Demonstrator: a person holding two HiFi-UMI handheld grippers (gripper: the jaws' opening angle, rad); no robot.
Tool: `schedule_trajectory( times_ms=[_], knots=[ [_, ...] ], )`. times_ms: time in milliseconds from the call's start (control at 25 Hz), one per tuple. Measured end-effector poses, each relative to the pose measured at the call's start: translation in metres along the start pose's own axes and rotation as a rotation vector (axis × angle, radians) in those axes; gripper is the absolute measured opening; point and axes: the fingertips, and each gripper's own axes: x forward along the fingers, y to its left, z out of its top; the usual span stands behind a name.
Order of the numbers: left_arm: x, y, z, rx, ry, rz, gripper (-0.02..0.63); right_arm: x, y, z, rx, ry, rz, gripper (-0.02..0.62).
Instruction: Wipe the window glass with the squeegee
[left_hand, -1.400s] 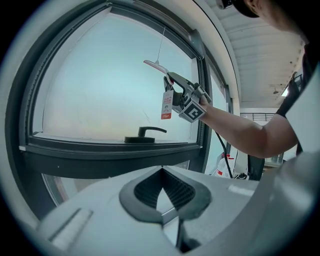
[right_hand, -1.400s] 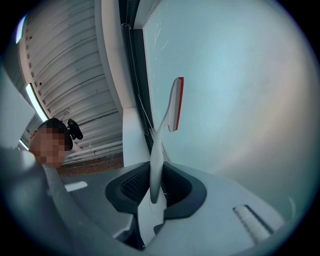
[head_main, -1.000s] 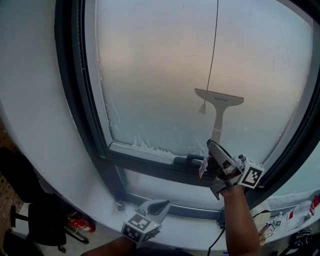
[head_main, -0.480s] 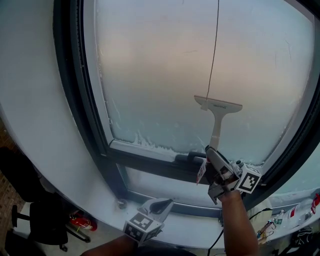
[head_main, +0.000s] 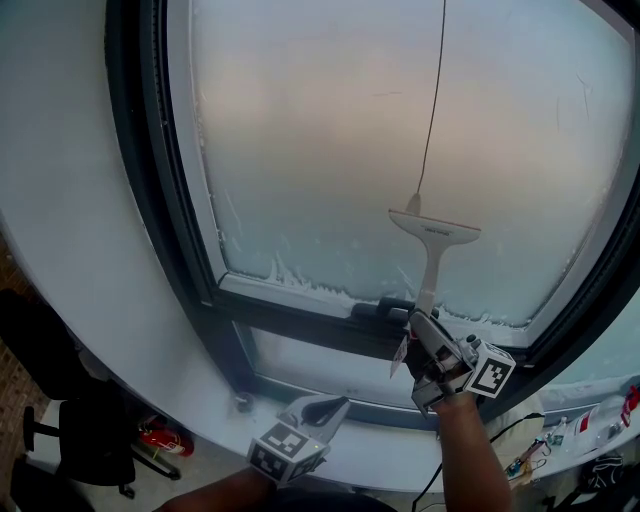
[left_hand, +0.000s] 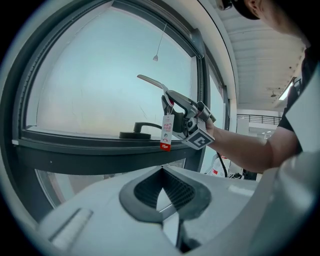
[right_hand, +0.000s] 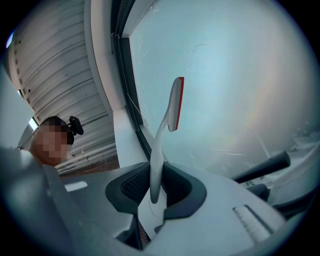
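Frosted window glass (head_main: 320, 140), pale daylight, in dark metal frame (head_main: 135, 180); white wall (head_main: 55, 200) left; black office chair (head_main: 90, 437) below.

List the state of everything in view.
Squeegee, blade up, at the glass.
Right gripper, shut on squeegee.
Left gripper, shut, empty.
Glass, hazy, white residue along bottom edge.
Window handle, lying level.
Cord, hanging straight.

Cord (head_main: 431, 110) and window handle (head_main: 382, 312) beside squeegee (head_main: 434, 231)
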Motion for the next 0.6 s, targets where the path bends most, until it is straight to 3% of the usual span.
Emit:
schedule_trajectory(
  times_ms=[600],
  knots=[
    [0.005, 0.002, -0.002, 0.002, 0.005, -0.002, 0.001, -0.035, -0.027, -0.051, 0.111, -0.011, -0.058, 0.091]
  ],
)
